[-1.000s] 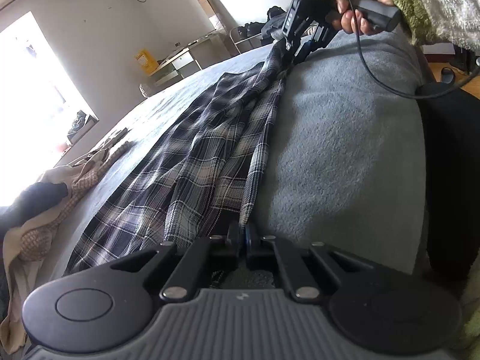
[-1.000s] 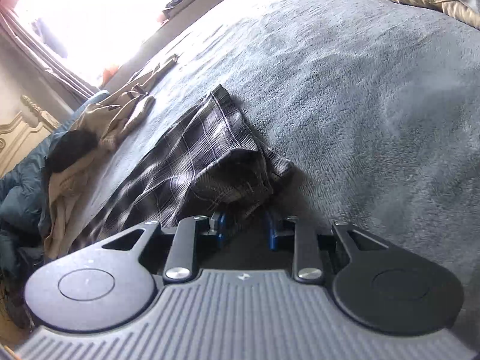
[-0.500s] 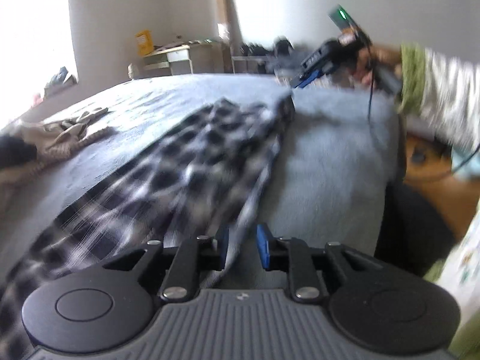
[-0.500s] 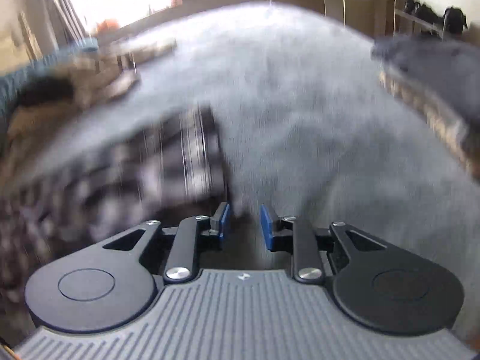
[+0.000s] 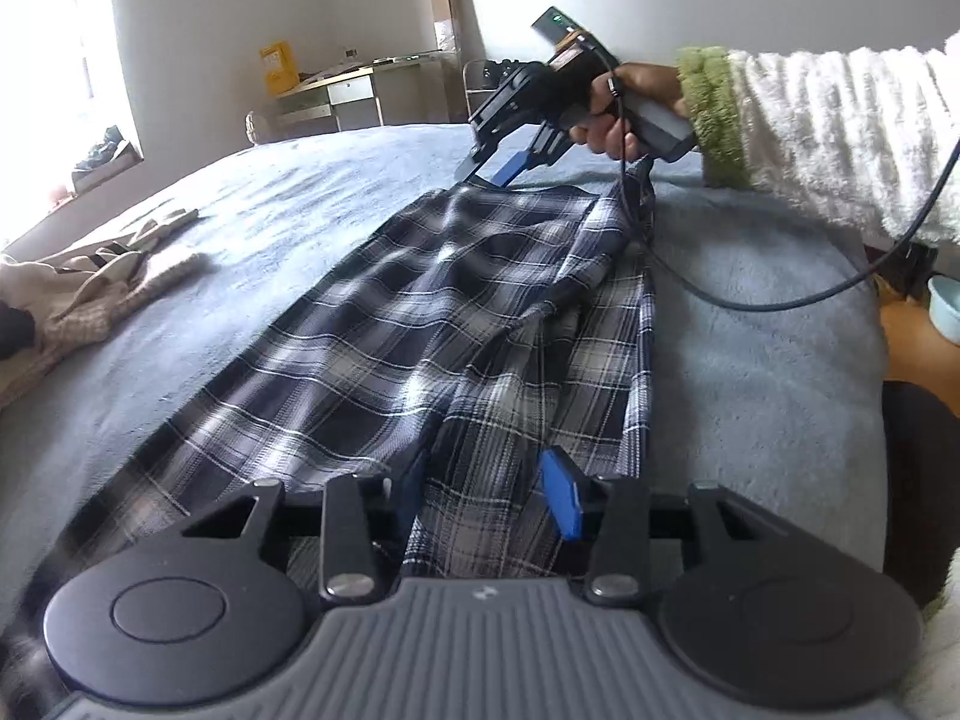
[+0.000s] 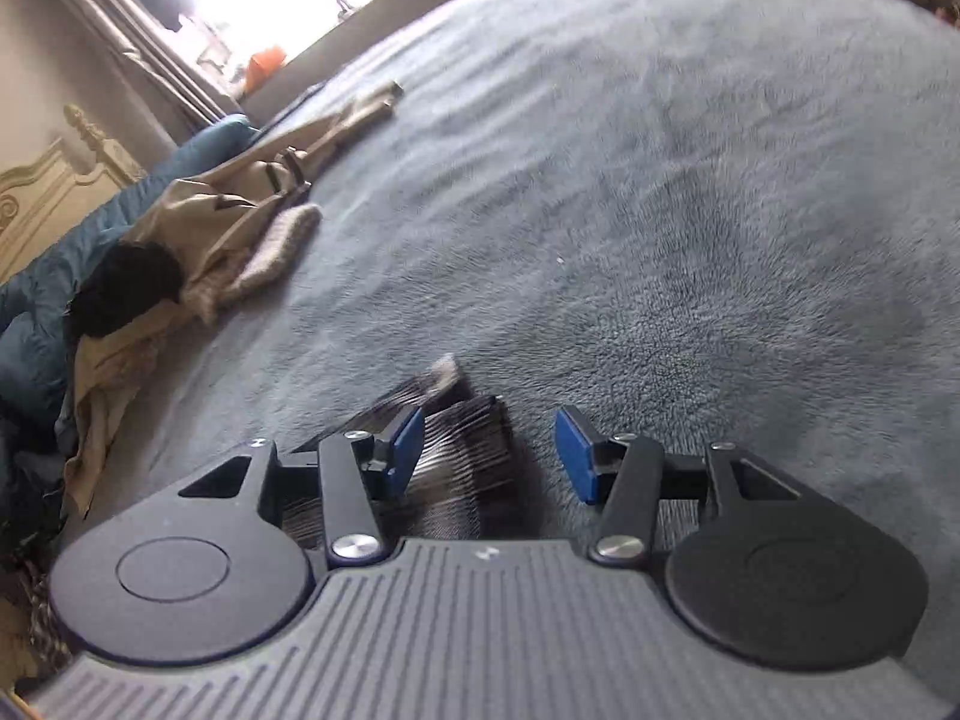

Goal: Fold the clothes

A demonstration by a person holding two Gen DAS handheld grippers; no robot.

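A dark plaid shirt (image 5: 420, 336) lies folded lengthwise on the grey bed cover (image 5: 768, 372). My left gripper (image 5: 486, 492) hovers over its near end with jaws opening; cloth lies under and between the blue pads (image 5: 561, 498) but they do not press it. At the shirt's far end a hand in a fluffy white and green sleeve (image 5: 810, 132) holds my right gripper (image 5: 510, 165), just above the cloth. In the right wrist view my right gripper (image 6: 489, 450) has its jaws opening, with the blurred shirt corner (image 6: 462, 444) loose beneath them.
A heap of beige and black clothes (image 6: 198, 246) lies at the left of the bed, beside a blue duvet (image 6: 36, 300). A black cable (image 5: 750, 300) trails over the cover. A desk (image 5: 336, 96) and a window stand beyond the bed.
Both grippers have let go of the shirt and opened. The shirt, stretched before, now lies flat and wider on the cover. The right gripper has lifted off the far end.
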